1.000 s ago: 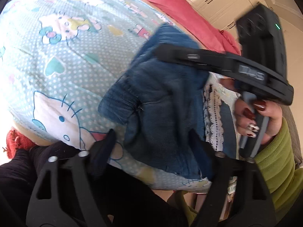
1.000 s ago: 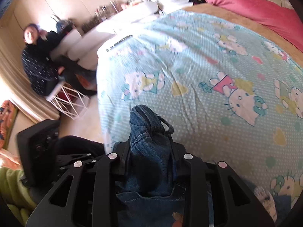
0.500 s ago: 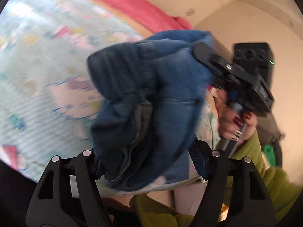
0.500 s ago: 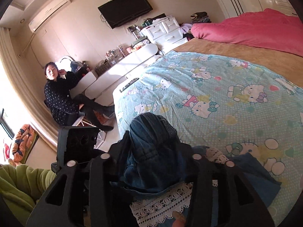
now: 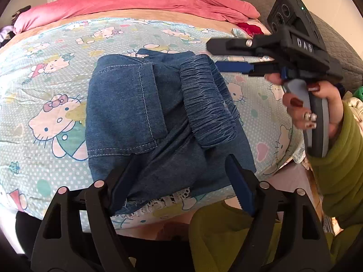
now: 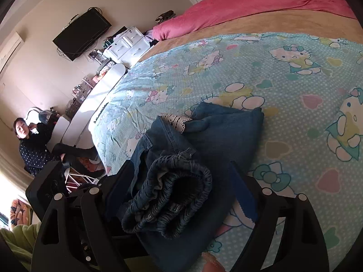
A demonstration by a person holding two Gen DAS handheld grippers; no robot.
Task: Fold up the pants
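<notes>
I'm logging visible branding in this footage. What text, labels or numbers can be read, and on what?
"DAS": pale letters on the black body of the right tool, seen from the left wrist view.
Cartoon bedsheet: pictures only, no words.
Denim pants: no label visible.

Pants: folded, on the sheet near the bed's front edge. Waistband: on top, toward the right side (bunched into a roll). Blanket: heaped behind the sheet, at the far end. Television: on the wall left of the bed, drawers below it.
</notes>
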